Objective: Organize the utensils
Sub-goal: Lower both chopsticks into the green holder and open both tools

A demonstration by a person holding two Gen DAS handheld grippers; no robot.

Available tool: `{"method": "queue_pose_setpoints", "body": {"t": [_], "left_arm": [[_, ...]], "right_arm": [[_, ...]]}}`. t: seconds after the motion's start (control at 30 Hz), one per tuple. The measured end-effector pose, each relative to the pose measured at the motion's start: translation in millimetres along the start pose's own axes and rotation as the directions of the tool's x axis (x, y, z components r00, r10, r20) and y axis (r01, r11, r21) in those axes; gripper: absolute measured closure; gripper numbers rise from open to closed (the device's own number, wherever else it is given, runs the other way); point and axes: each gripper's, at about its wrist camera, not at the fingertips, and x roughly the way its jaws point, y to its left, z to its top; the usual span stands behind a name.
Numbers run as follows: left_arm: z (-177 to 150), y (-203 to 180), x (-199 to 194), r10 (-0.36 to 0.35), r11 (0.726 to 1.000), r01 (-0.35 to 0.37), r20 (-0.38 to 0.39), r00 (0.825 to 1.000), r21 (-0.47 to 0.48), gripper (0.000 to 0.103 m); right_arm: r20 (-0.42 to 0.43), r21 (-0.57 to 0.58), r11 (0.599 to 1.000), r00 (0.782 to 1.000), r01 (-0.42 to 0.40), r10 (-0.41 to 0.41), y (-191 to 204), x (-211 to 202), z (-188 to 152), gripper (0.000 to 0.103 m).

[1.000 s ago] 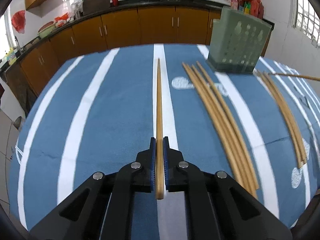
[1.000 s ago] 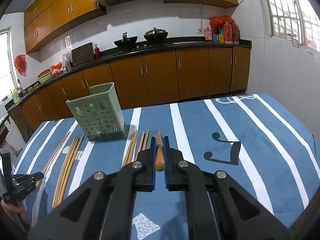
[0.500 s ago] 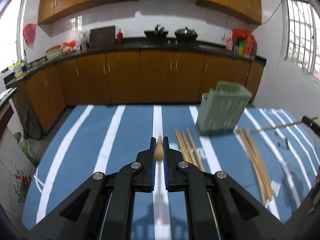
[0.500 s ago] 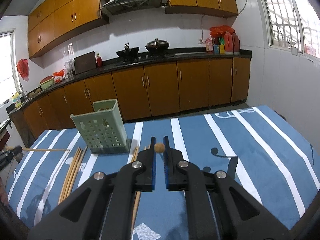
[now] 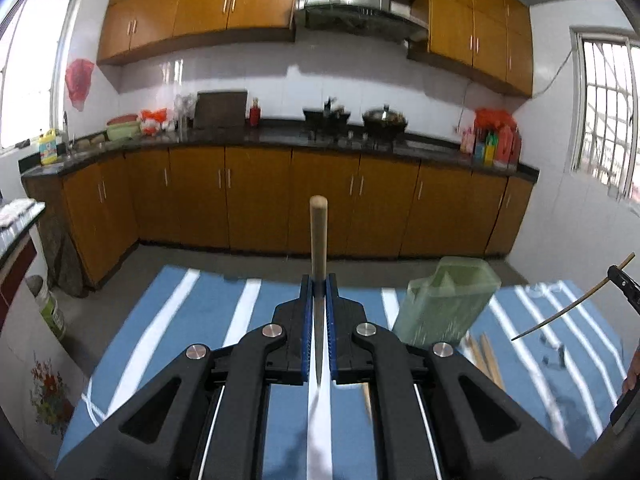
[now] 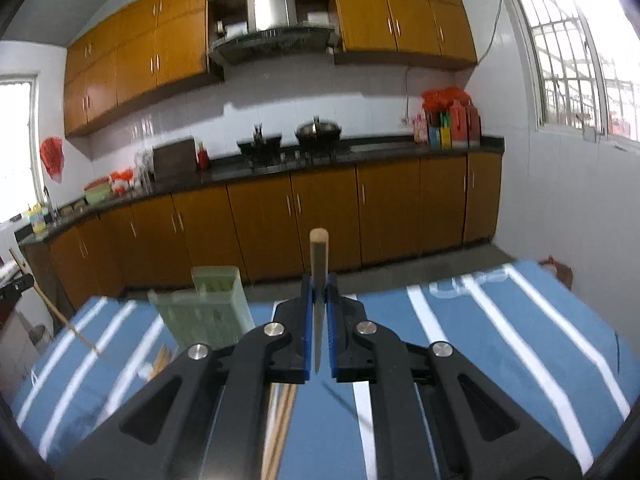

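Leftmost, our left gripper [image 5: 319, 286] was closed on a wooden chopstick [image 5: 318, 236], whose blunt end rose above the blue finger pads [image 5: 306, 320] while its thin tip ran down between them. Both grippers were raised above the table [image 5: 192, 320], which carried a blue cloth with white stripes. Right of that gripper, toward the table's far edge, we saw the green perforated utensil holder [image 5: 444, 304], blurred by motion. Loose chopsticks [image 5: 486, 356] lay on the cloth just beside the holder's near right corner. At the right edge of the left wrist view, the tip of the other gripper showed with its stick slanting out.

From the right wrist view, the holder [image 6: 204, 308] stood left of centre near the table's far edge, and more loose chopsticks [image 6: 280, 420] lay on the cloth in front of it, partly hidden by the gripper body. Our right gripper [image 6: 319, 286] was likewise closed on a second chopstick [image 6: 319, 268], blunt end uppermost, thin tip between the pads. Behind the table we saw orange kitchen cabinets [image 6: 320, 216] beneath a dark counter.
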Motion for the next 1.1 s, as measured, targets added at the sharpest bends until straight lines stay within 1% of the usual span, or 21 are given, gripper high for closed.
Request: {"method": "queue_pose_setpoints", "body": {"t": [0.13,0.2,0.3,0.37,0.43,0.5,0.6,0.77,0.9,1.03,1.1], "left_arm": [[35.8,-10.9,-13.7,-0.025,1.0,0.025,0.088,0.996,-0.004,0.096],[52.2,-18.4,-19.1,-0.044,0.999,0.046,0.14,0.989,-0.016,0.096],[71.4,-32.0,-23.8,-0.072,0.996,0.08,0.208,0.976,-0.029,0.096],[77.9,-42.1,-21.5,-0.099,0.993,0.11,0.236,0.967,-0.035,0.096],[79.0,-51.9,-15.6,-0.125,0.99,0.138,0.246,0.961,-0.037,0.096],[76.2,-61.6,-4.9,-0.15,0.986,0.163,0.237,0.96,-0.034,0.096],[66.2,-75.3,16.2,-0.176,0.982,0.186,0.2,0.964,-0.029,0.096],[49.9,-89.9,47.0,-0.194,0.98,0.199,0.14,0.971,-0.025,0.096],[35.7,-95.1,58.2,-0.196,0.98,0.199,0.096,0.976,-0.024,0.096],[26.8,-92.6,67.0,-0.203,0.978,0.205,0.048,0.978,-0.035,0.096],[24.7,-90.4,66.6,-0.203,0.978,0.205,0.047,0.978,-0.039,0.095]], "right_arm": [[0.082,0.026,0.998,0.995,-0.051,0.049,7.0,-8.1,38.1,0.096],[0.117,0.04,0.994,0.989,-0.098,0.093,14.3,-10.4,56.3,0.096],[0.122,0.037,0.988,0.982,-0.153,0.147,26.1,-6.4,68.4,0.096],[0.11,0.024,0.985,0.98,-0.172,0.168,33.9,-0.4,69.8,0.096],[0.092,0.013,0.982,0.978,-0.187,0.185,41.1,7.2,68.2,0.096],[0.068,0.01,0.979,0.977,-0.203,0.202,47.0,16.7,64.5,0.096],[0.027,0.013,0.975,0.975,-0.22,0.22,53.9,30.2,57.3,0.096],[-0.041,-0.002,0.978,0.977,-0.209,0.209,62.2,55.3,42.0,0.096],[-0.074,0.001,0.979,0.977,-0.202,0.202,65.1,69.1,34.0,0.095],[-0.095,0.001,0.978,0.974,-0.206,0.206,67.4,75.3,27.4,0.094],[-0.09,-0.003,0.978,0.974,-0.207,0.206,68.1,74.2,26.5,0.092]]}}
